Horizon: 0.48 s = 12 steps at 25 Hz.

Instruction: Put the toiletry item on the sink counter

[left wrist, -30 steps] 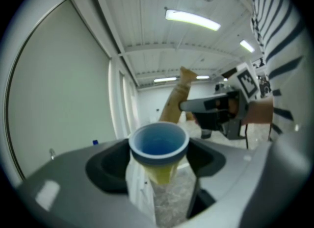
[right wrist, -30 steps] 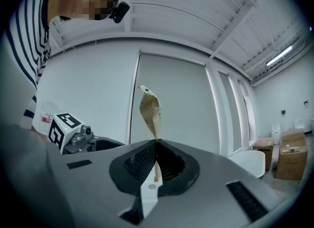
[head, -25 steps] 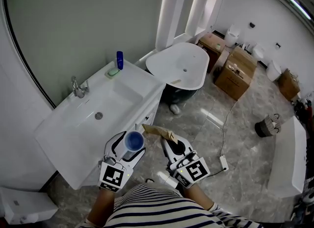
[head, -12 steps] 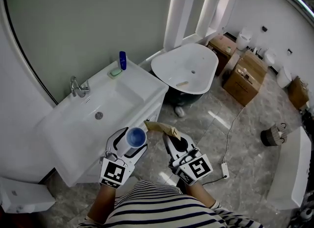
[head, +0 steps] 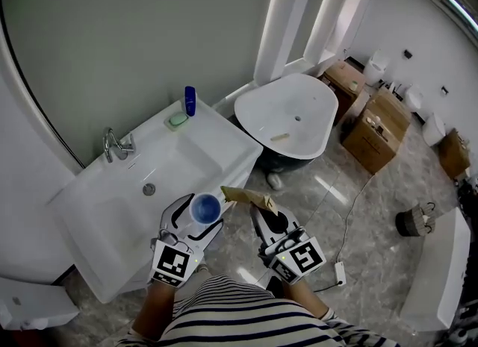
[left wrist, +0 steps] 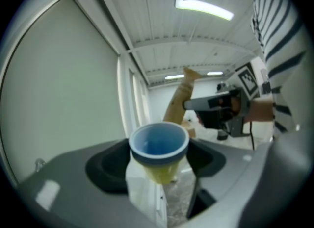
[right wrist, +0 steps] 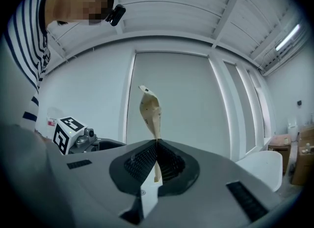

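Blue cup (head: pixel 205 208), tan packet (head: pixel 246 198), white sink counter (head: pixel 224 133), striped shirt (head: pixel 224 316)

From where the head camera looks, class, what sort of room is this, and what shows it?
Probably a bathroom, perhaps a showroom one: a white rectangular sink counter with a chrome tap, a white oval freestanding bathtub, and a dark blue bottle beside a green soap bar.
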Each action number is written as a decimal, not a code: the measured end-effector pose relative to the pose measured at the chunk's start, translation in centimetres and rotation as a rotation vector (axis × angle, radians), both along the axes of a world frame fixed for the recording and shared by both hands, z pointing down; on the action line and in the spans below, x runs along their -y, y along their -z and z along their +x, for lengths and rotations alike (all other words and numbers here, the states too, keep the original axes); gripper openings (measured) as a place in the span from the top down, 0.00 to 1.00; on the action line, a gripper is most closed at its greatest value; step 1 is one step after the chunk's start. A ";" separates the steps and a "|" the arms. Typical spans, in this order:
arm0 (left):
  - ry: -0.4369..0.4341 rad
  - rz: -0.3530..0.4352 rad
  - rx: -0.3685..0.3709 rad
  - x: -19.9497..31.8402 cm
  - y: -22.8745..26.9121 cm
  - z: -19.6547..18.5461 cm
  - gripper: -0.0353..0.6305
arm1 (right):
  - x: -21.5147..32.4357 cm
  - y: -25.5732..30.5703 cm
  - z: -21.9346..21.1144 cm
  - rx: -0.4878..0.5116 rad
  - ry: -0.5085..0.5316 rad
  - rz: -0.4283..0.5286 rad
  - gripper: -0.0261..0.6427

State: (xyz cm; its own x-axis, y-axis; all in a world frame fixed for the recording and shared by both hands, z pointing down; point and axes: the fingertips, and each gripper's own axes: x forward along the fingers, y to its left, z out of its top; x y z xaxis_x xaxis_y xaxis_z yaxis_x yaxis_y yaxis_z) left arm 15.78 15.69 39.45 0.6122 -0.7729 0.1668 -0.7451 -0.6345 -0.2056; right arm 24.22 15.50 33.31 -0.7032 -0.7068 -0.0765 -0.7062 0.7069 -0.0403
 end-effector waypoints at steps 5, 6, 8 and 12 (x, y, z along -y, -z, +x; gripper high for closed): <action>0.014 0.007 -0.019 6.0 0.1 -2.5 0.41 | 6.3 -0.3 -2.7 -0.024 0.028 -0.007 0.95; 0.017 0.013 -0.023 7.1 0.3 -3.1 0.41 | 7.4 -0.3 -3.4 -0.033 0.034 -0.008 0.95; 0.024 0.021 -0.029 9.0 0.7 -4.3 0.41 | 9.4 -0.1 -4.9 -0.044 0.050 -0.006 0.95; 0.055 0.027 -0.036 12.5 0.9 -7.4 0.41 | 13.1 0.3 -8.4 -0.053 0.086 0.007 0.95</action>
